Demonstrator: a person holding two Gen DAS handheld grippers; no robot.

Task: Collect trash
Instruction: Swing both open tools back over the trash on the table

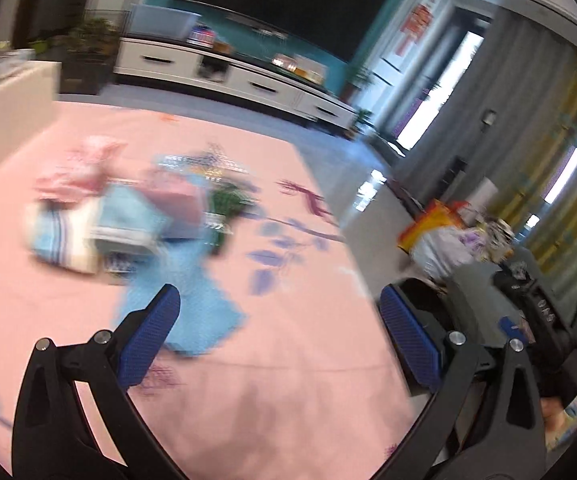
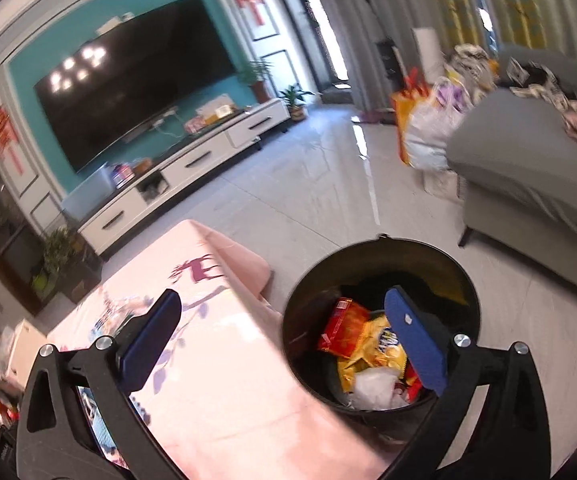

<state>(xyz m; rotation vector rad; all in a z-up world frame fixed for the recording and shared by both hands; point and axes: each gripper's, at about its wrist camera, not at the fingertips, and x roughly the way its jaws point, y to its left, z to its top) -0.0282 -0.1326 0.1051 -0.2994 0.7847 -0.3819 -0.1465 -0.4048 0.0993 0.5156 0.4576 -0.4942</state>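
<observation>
In the right wrist view, a black round trash bin (image 2: 300, 320) stands on the floor beside the pink-clothed table (image 2: 216, 380). It holds a red snack packet (image 2: 342, 326), a yellow snack bag (image 2: 372, 354) and crumpled white paper (image 2: 372, 388). My right gripper (image 2: 284, 334) is open and empty, above the table edge and the bin. In the blurred left wrist view, my left gripper (image 1: 278, 332) is open and empty above the table (image 1: 288, 400). Blurred items lie ahead: a light blue cloth (image 1: 192, 300), a blue-and-white packet (image 1: 64, 240) and pink wrappers (image 1: 80, 168).
A white TV cabinet (image 2: 192, 164) with a large TV (image 2: 136, 76) stands across the tiled floor. A grey sofa (image 2: 528, 184) with a bag (image 2: 424, 128) beside it is at the right. Potted plants (image 2: 62, 256) stand near the cabinet. A beige box (image 1: 8, 112) is at the table's far left.
</observation>
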